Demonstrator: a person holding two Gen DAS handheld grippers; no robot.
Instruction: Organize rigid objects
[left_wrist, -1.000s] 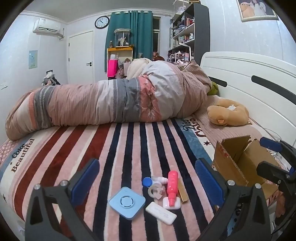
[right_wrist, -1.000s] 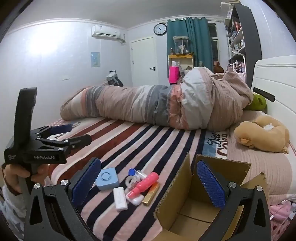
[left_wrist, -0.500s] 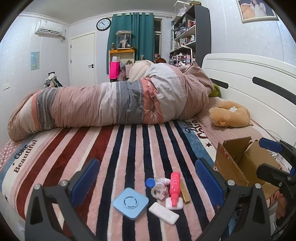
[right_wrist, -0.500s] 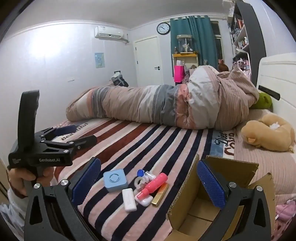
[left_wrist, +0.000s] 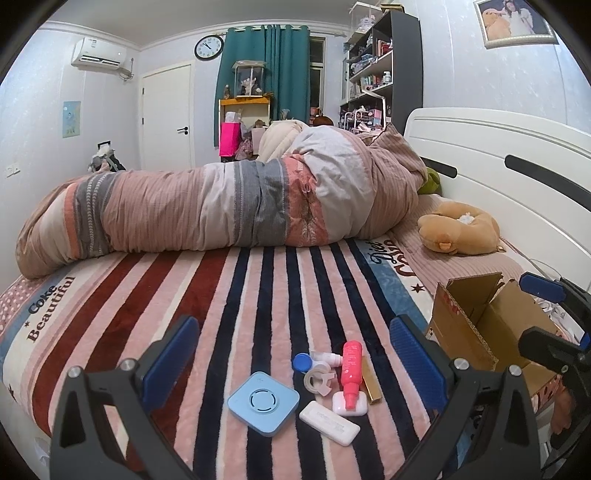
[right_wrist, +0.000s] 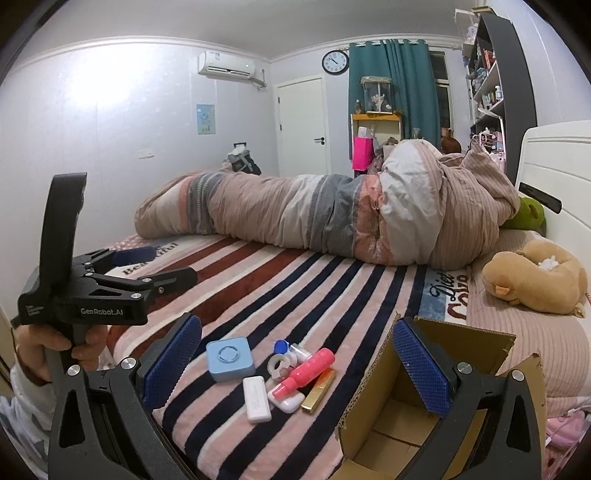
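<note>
Small rigid objects lie in a cluster on the striped blanket: a blue square case (left_wrist: 263, 403) (right_wrist: 229, 359), a white flat box (left_wrist: 329, 427) (right_wrist: 256, 403), a pink bottle (left_wrist: 351, 369) (right_wrist: 309, 373), a gold tube (left_wrist: 371, 380) (right_wrist: 319, 390), a white earbud case (left_wrist: 349, 405), a white ring piece (left_wrist: 317, 376) and a blue cap (left_wrist: 300, 362). An open cardboard box (left_wrist: 487, 328) (right_wrist: 402, 413) stands to their right. My left gripper (left_wrist: 291, 360) is open above the cluster. My right gripper (right_wrist: 297, 363) is open, over the cluster and the box's edge.
A rolled duvet (left_wrist: 221, 206) lies across the bed behind the blanket. A tan plush toy (left_wrist: 458, 232) sits by the white headboard (left_wrist: 498, 155). The bed's near edge is just below the objects.
Both views have shifted slightly; the objects and the cardboard box sit a little further from the cameras. Both grippers stay open and nothing has been picked up.
</note>
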